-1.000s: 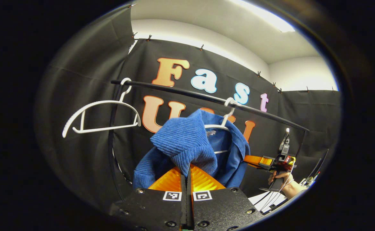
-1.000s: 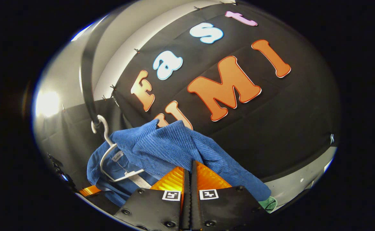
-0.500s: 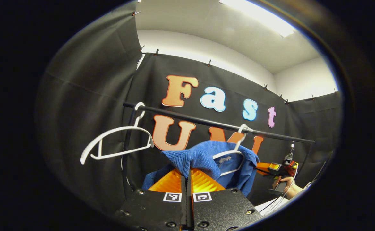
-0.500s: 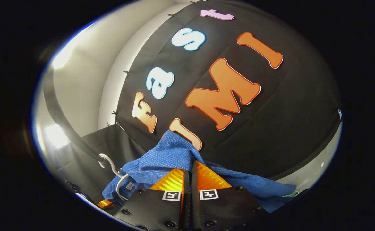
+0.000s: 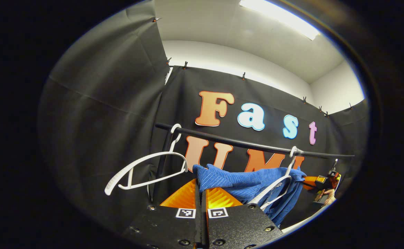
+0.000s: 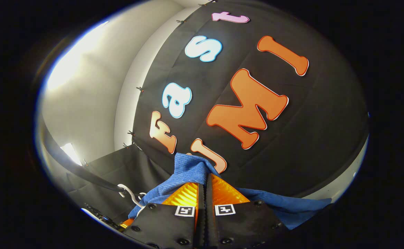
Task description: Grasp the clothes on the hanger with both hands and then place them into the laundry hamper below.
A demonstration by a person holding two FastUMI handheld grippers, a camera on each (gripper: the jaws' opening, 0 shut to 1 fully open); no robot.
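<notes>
The blue sweater (image 5: 257, 183) is hanging up high by the black rail (image 5: 243, 142). It is made of ribbed blue cloth. In the left gripper view it is being stretched out sideways under the rail, and part of it is still lying over a white hanger (image 5: 274, 183). The hook of that hanger is sitting on the rail. One end of the sweater is sitting right at the tips of the left gripper (image 5: 200, 185). The jaws of the left gripper are pressing together on that bit of blue cloth, with no gap showing between them.

In the right gripper view the sweater (image 6: 191, 169) is bunching up in a little peak at the tips of the right gripper (image 6: 205, 180). Those jaws are squeezing together on the cloth too. More blue cloth is hanging down on both sides of the jaws, and a long flap is reaching out to the right. A white hanger hook (image 6: 127, 192) is showing low on the left, on the dark rail (image 6: 81, 173).

In the left gripper view the right gripper (image 5: 322, 180) is also showing far off at the right edge, with a hand (image 5: 327, 197) holding it.

Another white hanger (image 5: 146, 169) is hanging on the left end of the rail with nothing on it. It is tilting to one side. A long ceiling light (image 5: 279, 19) is shining above.
</notes>
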